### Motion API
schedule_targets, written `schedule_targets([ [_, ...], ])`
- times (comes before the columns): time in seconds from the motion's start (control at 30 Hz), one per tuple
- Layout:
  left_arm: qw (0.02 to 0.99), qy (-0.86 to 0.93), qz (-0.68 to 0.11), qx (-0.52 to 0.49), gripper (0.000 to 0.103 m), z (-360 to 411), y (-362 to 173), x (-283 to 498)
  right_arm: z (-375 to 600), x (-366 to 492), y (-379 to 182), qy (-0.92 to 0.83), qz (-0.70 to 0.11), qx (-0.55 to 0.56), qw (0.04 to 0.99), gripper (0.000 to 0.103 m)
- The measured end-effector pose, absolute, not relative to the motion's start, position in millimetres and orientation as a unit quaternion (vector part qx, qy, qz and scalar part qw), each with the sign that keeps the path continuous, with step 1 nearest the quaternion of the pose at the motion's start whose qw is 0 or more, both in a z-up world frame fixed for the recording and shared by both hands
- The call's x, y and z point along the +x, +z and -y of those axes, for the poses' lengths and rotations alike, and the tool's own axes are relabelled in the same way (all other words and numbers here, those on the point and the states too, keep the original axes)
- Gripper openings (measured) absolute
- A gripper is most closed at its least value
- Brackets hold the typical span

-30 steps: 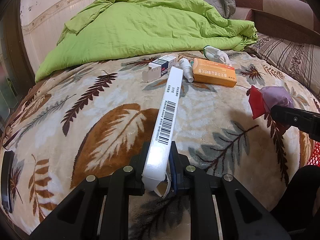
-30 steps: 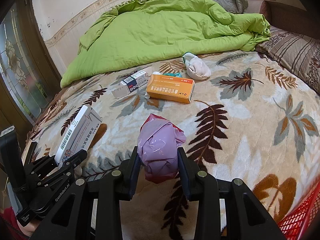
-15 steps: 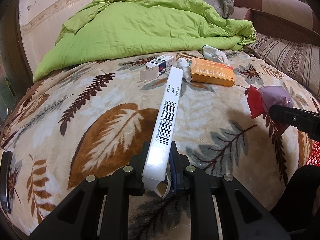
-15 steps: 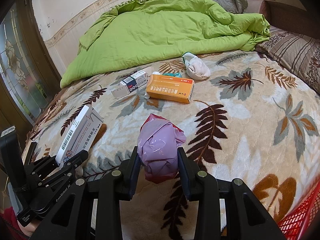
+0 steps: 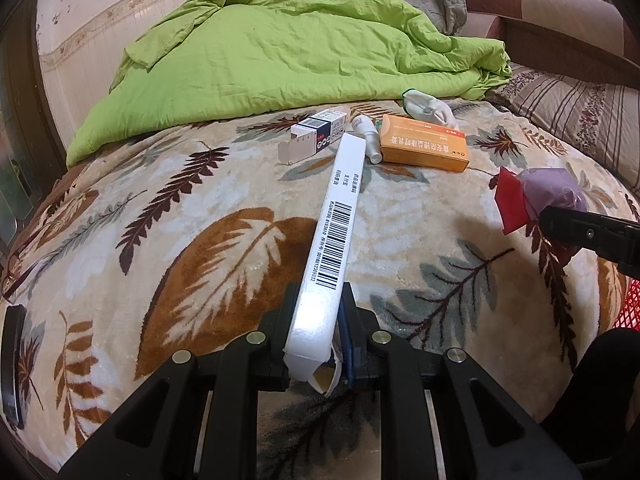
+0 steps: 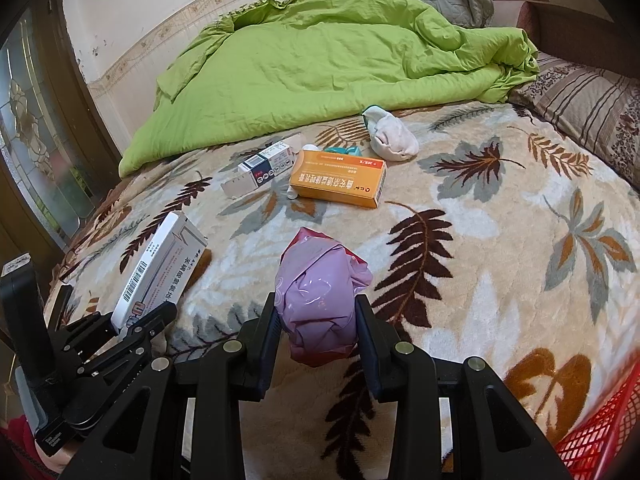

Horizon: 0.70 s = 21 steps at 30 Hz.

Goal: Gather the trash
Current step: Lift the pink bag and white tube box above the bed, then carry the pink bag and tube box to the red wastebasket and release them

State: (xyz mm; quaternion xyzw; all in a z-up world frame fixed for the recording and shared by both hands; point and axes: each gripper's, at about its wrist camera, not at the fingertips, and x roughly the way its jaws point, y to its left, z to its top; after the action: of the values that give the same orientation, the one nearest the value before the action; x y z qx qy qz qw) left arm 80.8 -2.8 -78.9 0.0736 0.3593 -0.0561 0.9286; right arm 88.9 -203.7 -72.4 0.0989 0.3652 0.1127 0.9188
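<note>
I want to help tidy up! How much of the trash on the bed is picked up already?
Nothing can be seen in the red basket yet; only its corner shows. In hand: the left tool grips a long white box, and the right tool grips a crumpled purple bag. Left on the blanket: the orange box, a small white box, a little bottle and a white sock.

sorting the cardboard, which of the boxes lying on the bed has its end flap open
The small white box with the dark blue band, left of the orange box: its near end flap hangs open, while the orange box is shut.
</note>
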Motion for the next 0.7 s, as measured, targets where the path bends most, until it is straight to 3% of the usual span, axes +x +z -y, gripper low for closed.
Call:
schedule_targets([
  [0.7,0.927,-0.128,-0.338,0.102,0.018,31,-60,58,237,47,-55,0.065,-0.365,0.128,0.92,0.039],
])
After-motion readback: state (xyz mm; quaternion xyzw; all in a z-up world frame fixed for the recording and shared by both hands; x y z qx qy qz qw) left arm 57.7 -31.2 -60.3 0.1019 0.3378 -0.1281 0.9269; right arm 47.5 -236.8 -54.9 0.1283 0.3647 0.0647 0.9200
